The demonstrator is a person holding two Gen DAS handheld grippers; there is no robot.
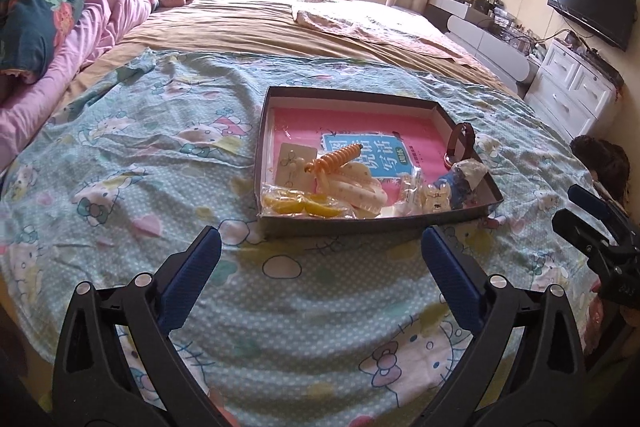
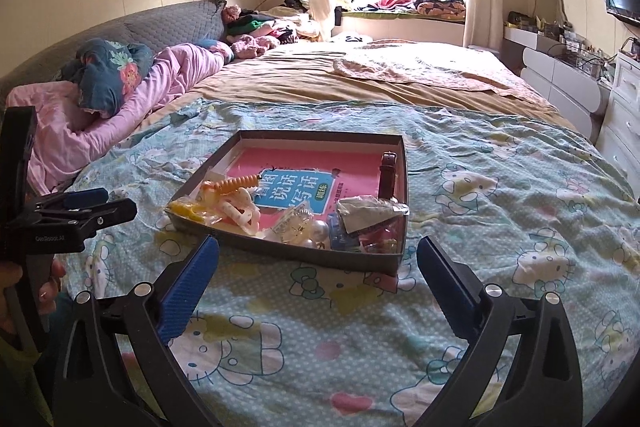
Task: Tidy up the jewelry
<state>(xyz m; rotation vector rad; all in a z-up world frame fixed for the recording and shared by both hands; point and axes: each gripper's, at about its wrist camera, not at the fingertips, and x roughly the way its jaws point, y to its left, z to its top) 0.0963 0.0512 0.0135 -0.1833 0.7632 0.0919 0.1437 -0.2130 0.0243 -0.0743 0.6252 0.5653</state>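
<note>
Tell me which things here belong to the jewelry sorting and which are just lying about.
Job:
- shallow box on the blue cartoon sheet
- orange spiral hair clip
- brown strap
- yellow bagged piece
- cream chain-link clip
- pink book lining the box

Lying about:
- pink quilt
- clothes pile
- white drawers
- TV

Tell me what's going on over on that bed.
A person holds a two-finger gripper in each hand, sorting jewelry into a shallow box on the cartoon-print bedspread. At this moment neither holds anything: the left gripper and right gripper both hang open just short of the box. Inside lie an orange spiral hair clip, a brown strap and small packets, heaped at the near end over a pink book.
</note>
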